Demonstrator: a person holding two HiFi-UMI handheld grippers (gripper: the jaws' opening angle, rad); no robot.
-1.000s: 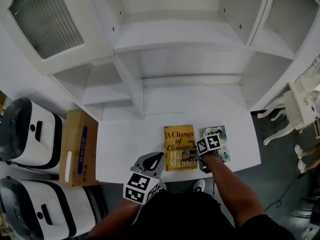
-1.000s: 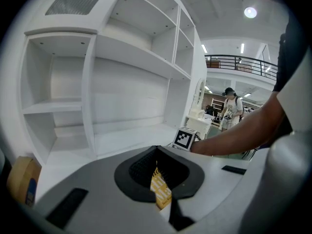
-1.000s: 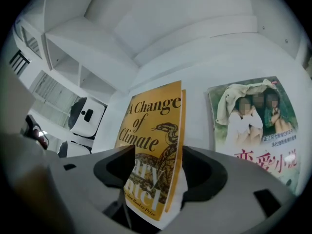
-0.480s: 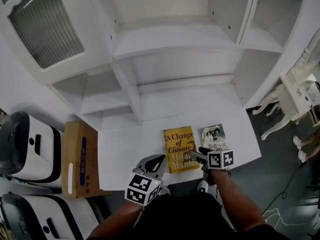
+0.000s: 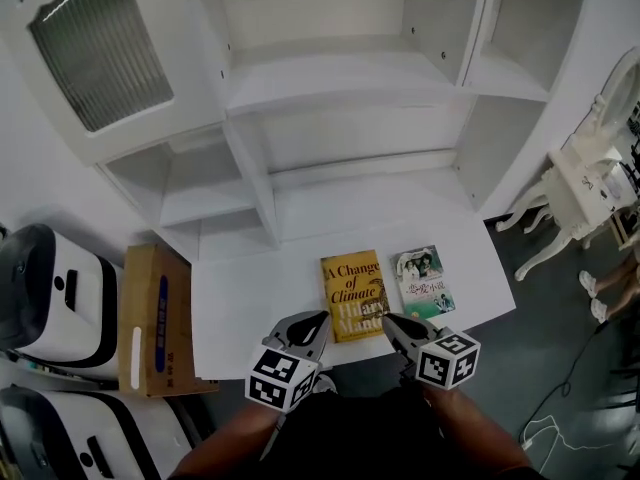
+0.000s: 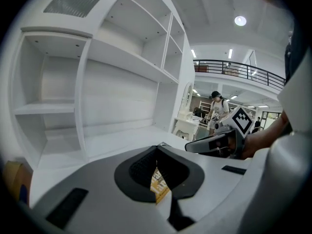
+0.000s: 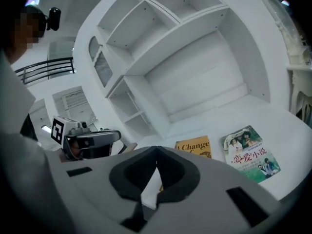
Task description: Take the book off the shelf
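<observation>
Where the white shelf unit (image 5: 330, 78) steps out into a ledge (image 5: 250, 288), two books lie flat, side by side.

- Item one: yellow book (image 5: 353, 296), face up, near the ledge's front edge; probably the task's piece.
- Item two: smaller green book (image 5: 424, 282), just beside it on the right.
- Left gripper (image 5: 316, 320): jaws pressed together, nothing held.
- Right gripper (image 5: 392, 324): jaws just closed, nothing between them; its tip shows by the yellow book's near right corner in the head view.
- Handling, by judgement: stiff boards, moderate weight, glossy cover likely slick. As it lies flat, it is best slid to overhang the ledge, then pinched across its near edge.
</observation>
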